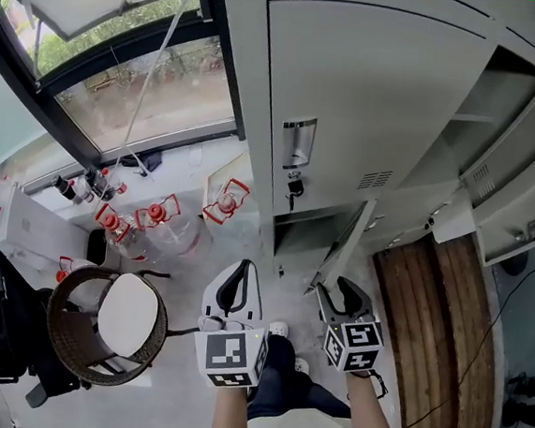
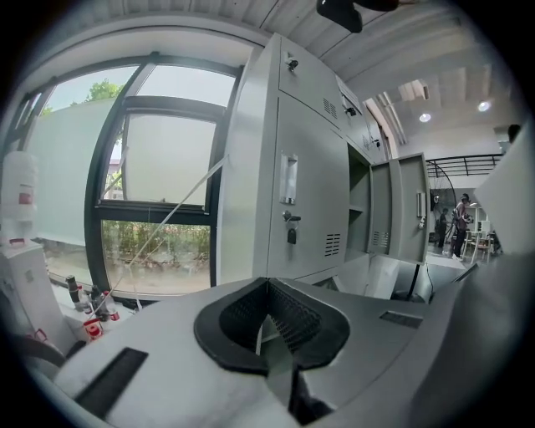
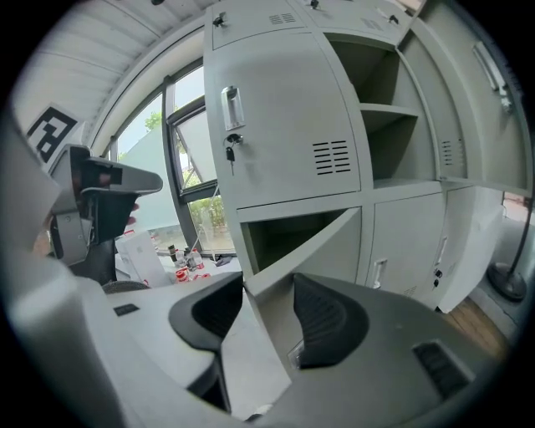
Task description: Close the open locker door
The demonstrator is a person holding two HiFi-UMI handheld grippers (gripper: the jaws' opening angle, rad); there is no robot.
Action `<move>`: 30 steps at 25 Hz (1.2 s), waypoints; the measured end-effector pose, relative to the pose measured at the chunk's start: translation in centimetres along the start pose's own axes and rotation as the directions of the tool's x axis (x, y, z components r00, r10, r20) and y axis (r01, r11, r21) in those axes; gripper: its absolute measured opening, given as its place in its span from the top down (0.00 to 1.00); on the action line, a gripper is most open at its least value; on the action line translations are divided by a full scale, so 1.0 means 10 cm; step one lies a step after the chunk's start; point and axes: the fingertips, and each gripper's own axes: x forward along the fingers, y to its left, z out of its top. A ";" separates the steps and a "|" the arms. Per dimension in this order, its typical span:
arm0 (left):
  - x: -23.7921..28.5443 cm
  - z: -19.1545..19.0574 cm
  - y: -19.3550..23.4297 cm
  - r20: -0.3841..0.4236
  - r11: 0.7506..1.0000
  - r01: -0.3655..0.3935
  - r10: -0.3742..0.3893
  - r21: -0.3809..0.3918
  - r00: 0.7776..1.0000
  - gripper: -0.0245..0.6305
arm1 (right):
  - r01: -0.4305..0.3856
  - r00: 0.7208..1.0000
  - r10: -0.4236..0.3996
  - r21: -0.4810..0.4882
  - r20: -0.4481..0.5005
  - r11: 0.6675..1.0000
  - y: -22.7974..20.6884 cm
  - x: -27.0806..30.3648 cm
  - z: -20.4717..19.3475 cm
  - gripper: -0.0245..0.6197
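The grey locker bank (image 1: 372,106) stands ahead of me. Its low compartment (image 1: 298,235) is open, and that compartment's door (image 1: 344,249) swings out toward me. My right gripper (image 1: 338,295) straddles the free edge of this door (image 3: 309,242). In the right gripper view the right gripper (image 3: 259,313) has the thin panel between its jaws, which stand wide and open, with the right pad (image 3: 326,322) clear of it. My left gripper (image 1: 240,270) hovers to the left of the door, shut on nothing; in the left gripper view the left gripper (image 2: 267,288) touches no object.
A round wicker stool (image 1: 111,325) stands at the lower left, with red-capped bottles (image 1: 154,216) on the floor by the window (image 1: 122,63). More locker doors (image 1: 510,138) hang open at the upper right, above wooden floor boards (image 1: 435,328).
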 end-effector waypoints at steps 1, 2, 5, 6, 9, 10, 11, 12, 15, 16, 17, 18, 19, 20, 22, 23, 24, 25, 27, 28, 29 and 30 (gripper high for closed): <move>-0.01 0.01 0.03 0.001 1.000 -0.007 0.007 -0.001 1.000 0.96 | -0.003 1.000 0.003 -0.002 -0.001 1.000 0.02 0.02 0.01 0.66; -0.02 0.01 0.07 0.002 1.000 -0.014 0.014 -0.003 1.000 0.96 | -0.006 1.000 0.006 -0.003 -0.001 1.000 0.04 0.05 0.02 0.66; -0.04 0.03 0.17 0.007 0.999 -0.032 0.032 -0.006 0.999 0.96 | -0.013 1.000 0.013 -0.004 0.000 1.000 0.09 0.11 0.04 0.66; -0.05 0.03 0.21 0.009 0.999 -0.039 0.039 -0.007 0.999 0.96 | -0.016 1.000 0.016 -0.004 0.001 1.000 0.11 0.13 0.05 0.67; -0.06 0.03 0.33 0.012 0.998 -0.058 0.058 -0.011 0.998 0.96 | -0.022 1.000 0.022 -0.002 0.002 1.000 0.16 0.21 0.06 0.67; -0.06 0.04 0.36 0.012 0.998 -0.064 0.064 -0.012 0.998 0.96 | -0.022 1.000 0.022 -0.001 0.003 1.000 0.18 0.23 0.07 0.67; -0.07 0.04 0.39 0.012 0.998 -0.068 0.069 -0.013 0.998 0.96 | -0.022 1.000 0.022 0.000 0.003 1.000 0.19 0.25 0.08 0.67; -0.07 0.04 0.42 0.013 0.997 -0.072 0.072 -0.014 0.997 0.96 | -0.023 1.000 0.023 0.001 0.003 1.000 0.20 0.27 0.08 0.67; -0.06 0.06 0.50 0.016 0.997 -0.080 0.080 -0.019 0.997 0.96 | -0.031 1.000 0.031 -0.003 0.002 1.000 0.25 0.33 0.11 0.67; -0.06 0.06 0.52 0.016 0.996 -0.082 0.083 -0.020 0.996 0.96 | -0.034 0.999 0.034 -0.005 0.002 0.999 0.26 0.35 0.12 0.67; -0.05 0.07 0.54 0.017 0.996 -0.084 0.085 -0.021 0.996 0.96 | -0.036 0.999 0.036 -0.008 0.003 0.999 0.28 0.37 0.13 0.68; -0.05 0.07 0.56 0.016 0.996 -0.086 0.086 -0.020 0.996 0.96 | -0.037 0.999 0.037 -0.009 0.003 0.999 0.29 0.39 0.14 0.68; -0.04 0.08 0.58 0.017 0.996 -0.087 0.087 -0.020 0.996 0.96 | -0.037 0.999 0.037 -0.010 0.003 0.999 0.29 0.41 0.15 0.68; -0.03 0.08 0.59 0.017 0.996 -0.088 0.088 -0.019 0.996 0.96 | -0.036 0.999 0.036 -0.010 0.003 0.999 0.30 0.42 0.16 0.69; -0.02 0.10 0.63 0.019 0.996 -0.089 0.089 -0.018 0.996 0.96 | -0.037 0.999 0.037 -0.009 0.002 0.999 0.32 0.45 0.17 0.69; -0.02 0.11 0.65 0.020 0.996 -0.090 0.090 -0.018 0.996 0.96 | -0.038 0.999 0.038 -0.009 0.002 0.999 0.33 0.46 0.17 0.69; -0.02 0.12 0.67 0.021 0.996 -0.091 0.091 -0.018 0.996 0.96 | -0.039 0.999 0.039 -0.008 0.002 0.999 0.34 0.48 0.18 0.69; -0.01 0.13 0.69 0.022 0.996 -0.092 0.092 -0.018 0.996 0.96 | -0.041 0.999 0.041 -0.008 0.002 0.999 0.35 0.49 0.19 0.69; 0.00 0.14 0.72 0.024 0.996 -0.092 0.093 -0.017 0.995 0.96 | -0.043 0.999 0.043 -0.009 0.002 0.999 0.36 0.52 0.20 0.69; 0.01 0.14 0.73 0.025 0.996 -0.092 0.092 -0.016 0.995 0.96 | -0.044 0.999 0.044 -0.008 0.002 0.999 0.36 0.54 0.21 0.69; 0.02 0.15 0.74 0.025 0.996 -0.091 0.091 -0.015 0.996 0.96 | -0.044 0.999 0.044 -0.008 0.003 0.999 0.37 0.55 0.21 0.69; 0.03 0.15 0.74 0.025 0.996 -0.090 0.090 -0.014 0.996 0.96 | -0.044 0.999 0.044 -0.008 0.003 0.999 0.37 0.57 0.22 0.69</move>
